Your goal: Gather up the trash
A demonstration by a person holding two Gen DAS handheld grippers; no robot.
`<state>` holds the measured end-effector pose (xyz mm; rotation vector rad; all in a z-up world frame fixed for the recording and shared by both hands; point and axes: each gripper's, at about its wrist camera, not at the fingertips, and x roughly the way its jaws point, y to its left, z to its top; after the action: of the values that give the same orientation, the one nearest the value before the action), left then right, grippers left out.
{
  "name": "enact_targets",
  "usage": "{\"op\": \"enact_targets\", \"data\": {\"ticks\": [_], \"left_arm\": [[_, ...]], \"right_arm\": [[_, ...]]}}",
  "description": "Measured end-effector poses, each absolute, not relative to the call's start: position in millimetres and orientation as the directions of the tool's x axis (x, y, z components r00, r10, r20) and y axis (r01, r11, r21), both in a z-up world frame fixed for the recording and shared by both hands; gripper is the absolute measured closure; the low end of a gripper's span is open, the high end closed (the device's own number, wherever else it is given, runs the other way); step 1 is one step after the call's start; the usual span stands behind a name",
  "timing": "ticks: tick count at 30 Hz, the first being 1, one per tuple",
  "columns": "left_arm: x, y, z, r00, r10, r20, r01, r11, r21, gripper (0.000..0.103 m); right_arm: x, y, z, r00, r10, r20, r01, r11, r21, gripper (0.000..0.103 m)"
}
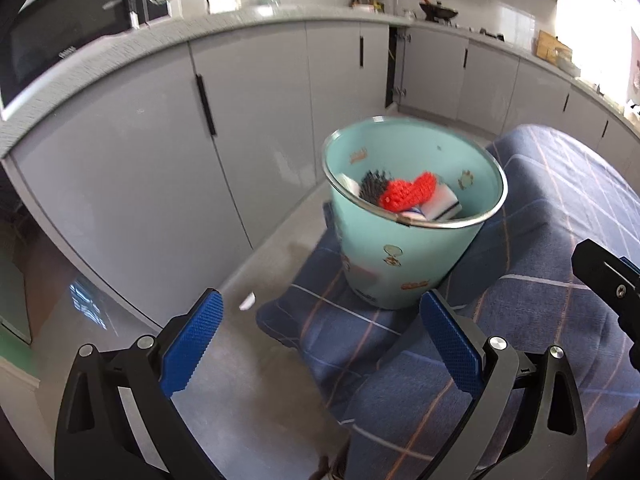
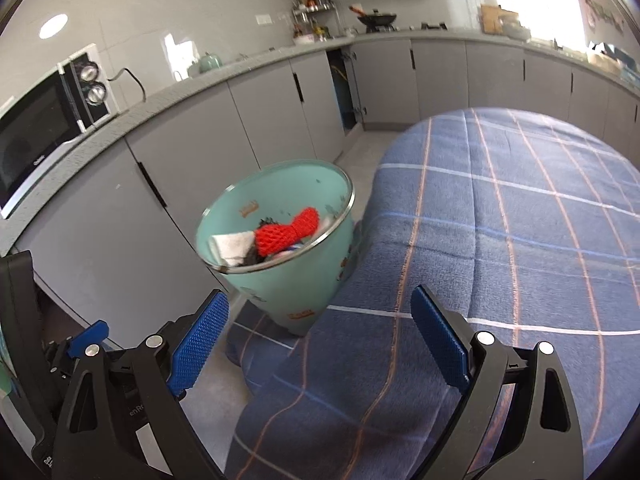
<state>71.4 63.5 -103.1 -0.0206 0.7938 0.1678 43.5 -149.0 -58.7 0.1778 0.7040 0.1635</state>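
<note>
Left gripper fingers spread wide, empty; the teal bin stands just ahead between them, on the blue plaid cloth. Right gripper fingers likewise apart and empty, bin ahead nearer its left finger. Red mesh trash lies inside with other scraps.

Ahead of us the bin stands by the near-left corner of the blanket-covered table, with the net lying on top of the other scraps inside it. Behind the bin runs the row of cabinets, carrying the microwave on its counter to the left and the wok far back. Our left gripper and right gripper sit just before the bin, jaws spread wide.
</note>
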Motion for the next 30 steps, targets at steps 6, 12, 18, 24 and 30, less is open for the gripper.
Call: {"op": "enact_targets", "data": {"ticks": [6, 12, 18, 24, 30], "left_arm": [[32.3, 63.9, -62.1, 0.795, 0.182, -0.579, -0.168, 0.983, 0.078, 0.006], [4.4, 65.2, -28.9, 0.867, 0.175, -0.466, -0.16, 0.984, 0.073, 0.005], [-14.7, 64.1, -0.6, 0.909, 0.145, -0.392, -0.131, 0.989, 0.062, 0.005], [-27.2, 68.9, 18.2, 0.926, 0.129, -0.354, -0.126, 0.992, 0.033, 0.005], [-35.5, 72.1, 28.4, 0.937, 0.129, -0.326, -0.129, 0.991, 0.02, 0.005]], "right_arm": [[11.3, -143.8, -31.0, 0.806, 0.218, -0.551, -0.113, 0.969, 0.218, 0.012], [-18.0, -145.9, -2.0, 0.866, 0.203, -0.457, -0.113, 0.97, 0.216, 0.009], [-42.0, -143.6, 26.6, 0.916, 0.19, -0.353, -0.119, 0.97, 0.213, 0.008], [-54.6, -144.2, 47.9, 0.944, 0.183, -0.275, -0.129, 0.97, 0.204, 0.007], [-60.5, -146.3, 58.2, 0.951, 0.191, -0.244, -0.139, 0.966, 0.217, 0.007]]}}
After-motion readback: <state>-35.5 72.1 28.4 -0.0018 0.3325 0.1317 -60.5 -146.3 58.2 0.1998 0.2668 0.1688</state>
